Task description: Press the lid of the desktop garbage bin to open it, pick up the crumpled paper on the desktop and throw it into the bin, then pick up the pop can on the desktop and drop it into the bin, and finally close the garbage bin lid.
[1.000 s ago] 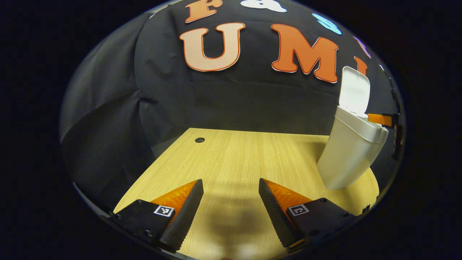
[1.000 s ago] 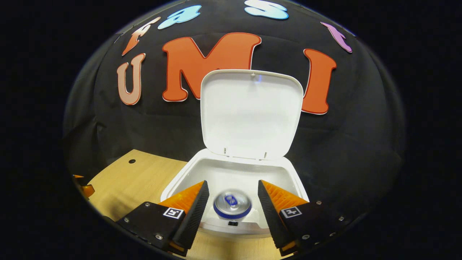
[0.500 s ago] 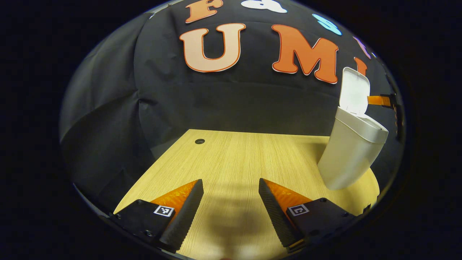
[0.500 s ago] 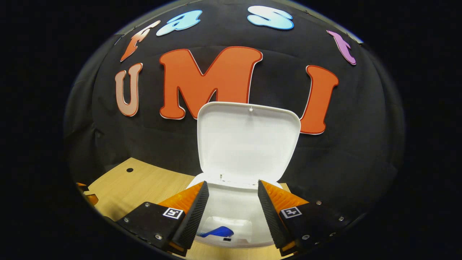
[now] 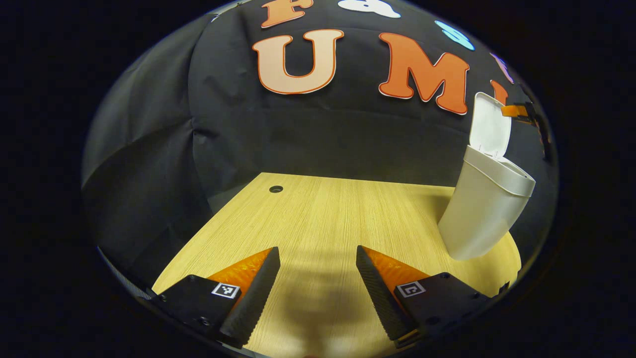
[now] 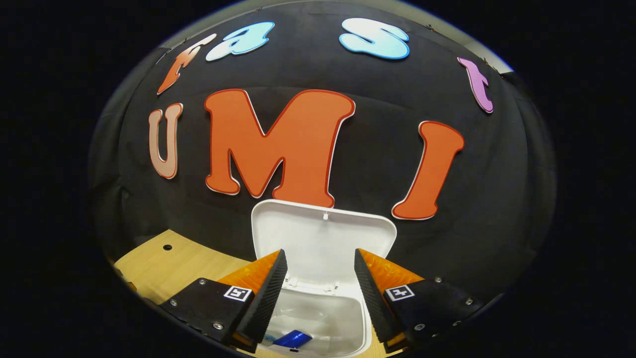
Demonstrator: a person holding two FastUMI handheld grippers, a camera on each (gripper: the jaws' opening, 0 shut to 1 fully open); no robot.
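Hovering over the desk [image 5: 318, 219], left gripper [image 5: 315, 281] with fingers spread, nothing between them. Right gripper [image 6: 318, 293] spread too, up above the bin [image 6: 323, 318], holding nothing. Down inside, a bit of blue can [image 6: 293, 339] at the bottom. Lid [image 6: 323, 238] up behind. Over in the left gripper view, bin [image 5: 484, 209] standing at the desk's far right, lid [image 5: 489, 127] raised.

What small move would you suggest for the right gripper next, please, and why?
Probably bring the right gripper up behind the raised lid to push it shut. The pop can already lies inside the bin, the jaws stand open and empty, and the lid stands upright, so closing seems all that remains.
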